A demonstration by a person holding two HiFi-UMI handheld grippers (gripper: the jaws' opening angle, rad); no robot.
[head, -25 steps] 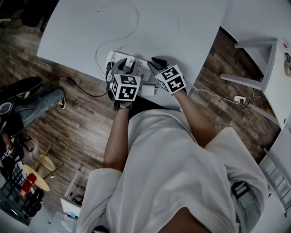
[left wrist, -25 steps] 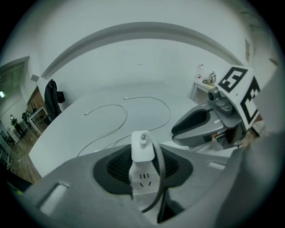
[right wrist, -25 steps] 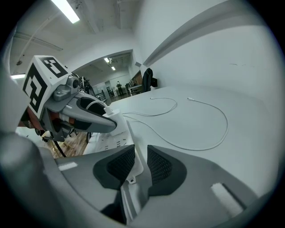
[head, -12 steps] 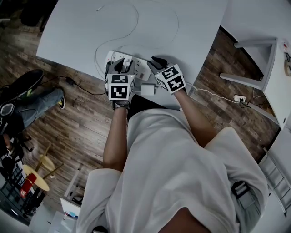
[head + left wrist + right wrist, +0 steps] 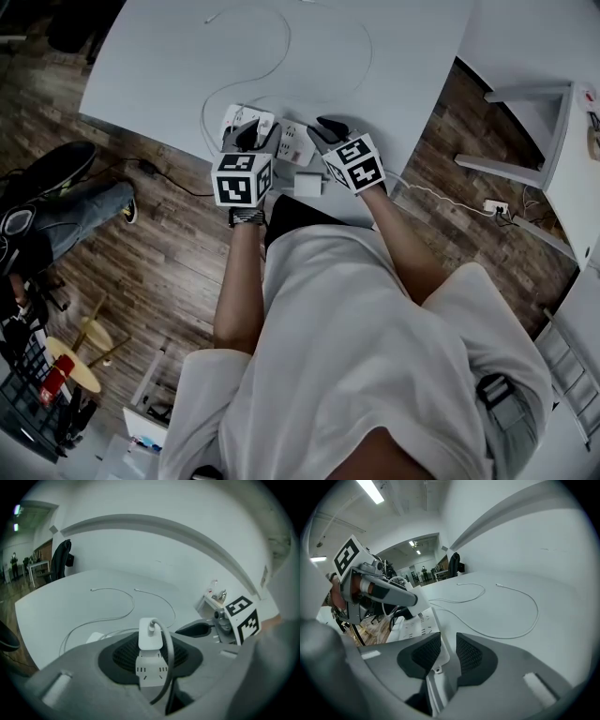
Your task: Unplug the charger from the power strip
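Observation:
A white power strip (image 5: 292, 141) lies near the front edge of the pale table (image 5: 394, 66). In the left gripper view a white charger (image 5: 150, 632) stands on the strip (image 5: 150, 671), and its cable loops back between the jaws. My left gripper (image 5: 151, 643) is shut on that charger, with a pad against each side. My right gripper (image 5: 449, 641) is at the strip's right end (image 5: 436, 660). Its jaws are opening, and the strip's end sits between the pads with a slim gap. Seen from the head, the left gripper (image 5: 251, 133) and right gripper (image 5: 324, 126) sit side by side.
Thin white cables (image 5: 281, 56) curl over the far part of the table. A small white block (image 5: 307, 182) lies at the table's front edge. A person's leg and shoe (image 5: 66, 202) are on the wood floor to the left. White furniture (image 5: 534, 122) stands to the right.
My left gripper has rolled so that its marker cube now faces squarely up, and it has shifted slightly. The right gripper has stayed in place.

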